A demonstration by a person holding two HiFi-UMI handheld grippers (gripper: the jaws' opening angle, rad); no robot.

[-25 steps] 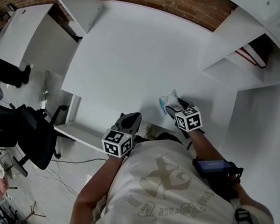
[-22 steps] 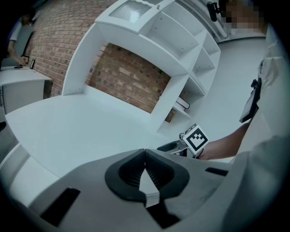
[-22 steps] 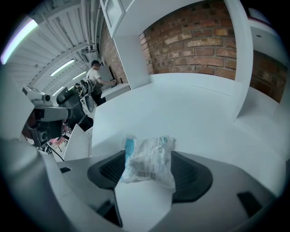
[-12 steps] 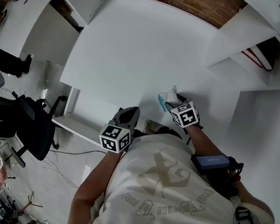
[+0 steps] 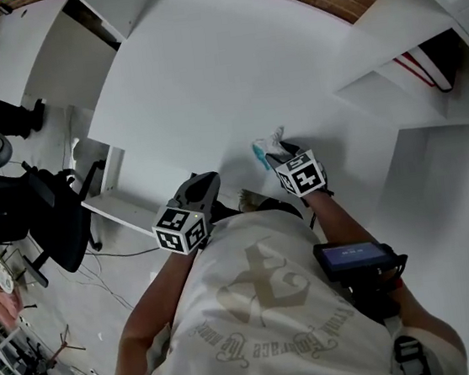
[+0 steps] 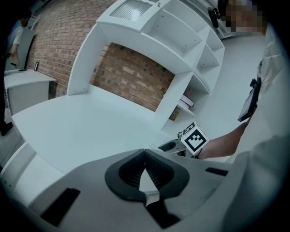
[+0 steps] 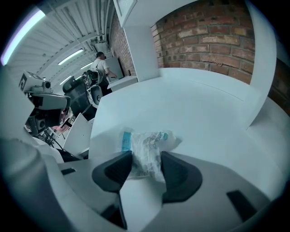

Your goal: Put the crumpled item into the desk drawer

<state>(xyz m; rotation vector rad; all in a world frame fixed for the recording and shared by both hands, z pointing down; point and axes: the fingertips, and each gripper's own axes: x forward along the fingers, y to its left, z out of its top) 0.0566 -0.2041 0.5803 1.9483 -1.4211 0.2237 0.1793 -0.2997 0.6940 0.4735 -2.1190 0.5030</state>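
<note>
The crumpled item is a clear plastic packet (image 7: 147,152) with a blue end, lying on the white desk (image 5: 204,76) near its front edge. My right gripper (image 7: 146,164) points down at it. Its jaws have just been closing, and both pads now touch the packet's sides. From the head view the packet (image 5: 266,145) pokes out beyond the right gripper (image 5: 275,155). My left gripper (image 5: 204,186) hovers at the desk's front edge, left of the right one, shut with nothing between its tips (image 6: 145,152). A white drawer (image 5: 123,209) stands pulled out below the desk's left side.
White shelves (image 5: 426,87) with red items rise at the desk's right, against a brick wall (image 6: 136,79). A black office chair (image 5: 18,217) stands on the floor to the left. A person (image 7: 102,61) stands at a far desk.
The right gripper's jaws have come in round the packet. Both hands have stayed nearly in place at the desk's front edge, while the head view has shifted a little.
</note>
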